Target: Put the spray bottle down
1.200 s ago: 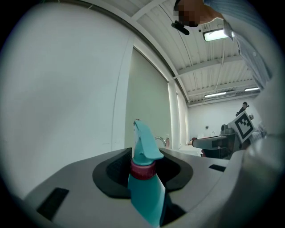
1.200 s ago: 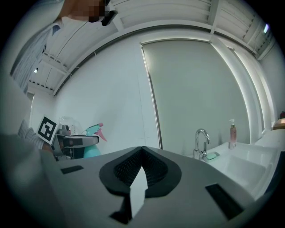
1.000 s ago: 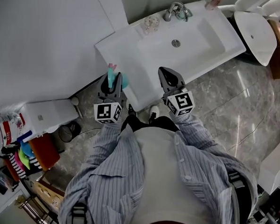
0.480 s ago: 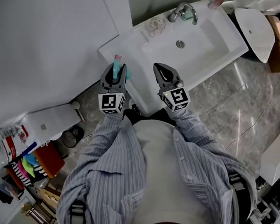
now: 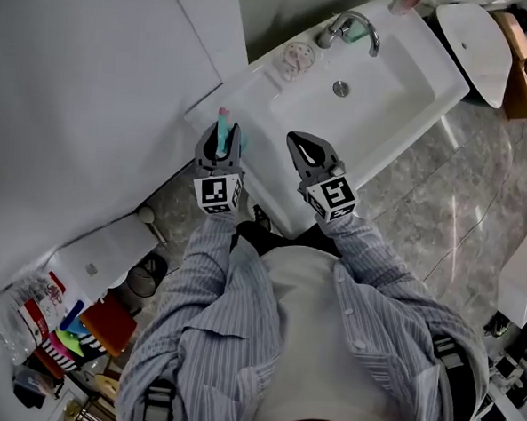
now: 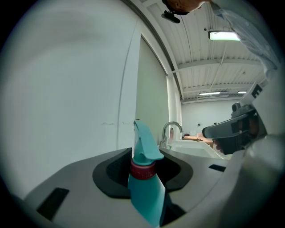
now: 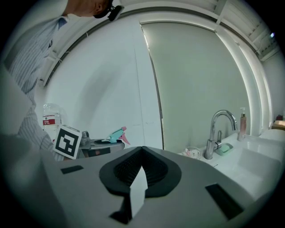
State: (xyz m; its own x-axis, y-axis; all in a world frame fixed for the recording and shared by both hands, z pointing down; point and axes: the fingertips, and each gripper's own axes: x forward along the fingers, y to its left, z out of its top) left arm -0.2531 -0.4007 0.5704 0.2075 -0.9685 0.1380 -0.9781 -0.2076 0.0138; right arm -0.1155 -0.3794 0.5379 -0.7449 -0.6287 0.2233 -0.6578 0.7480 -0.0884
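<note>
Left gripper view: spray bottle (image 6: 147, 196) upright inside left tool (image 6: 143, 165).

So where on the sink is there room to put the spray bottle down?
The flat left rim of the sink, between the small dish and the near corner, is bare. It lies just ahead of the spray bottle in the left gripper. The front rim is bare but narrow. The back is crowded: dish, tap and soap.

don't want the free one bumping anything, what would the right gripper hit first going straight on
Likely the wall behind the sink: the right gripper points almost level over the sink's left rim, left of the dish and tap. Depth is unclear.
</note>
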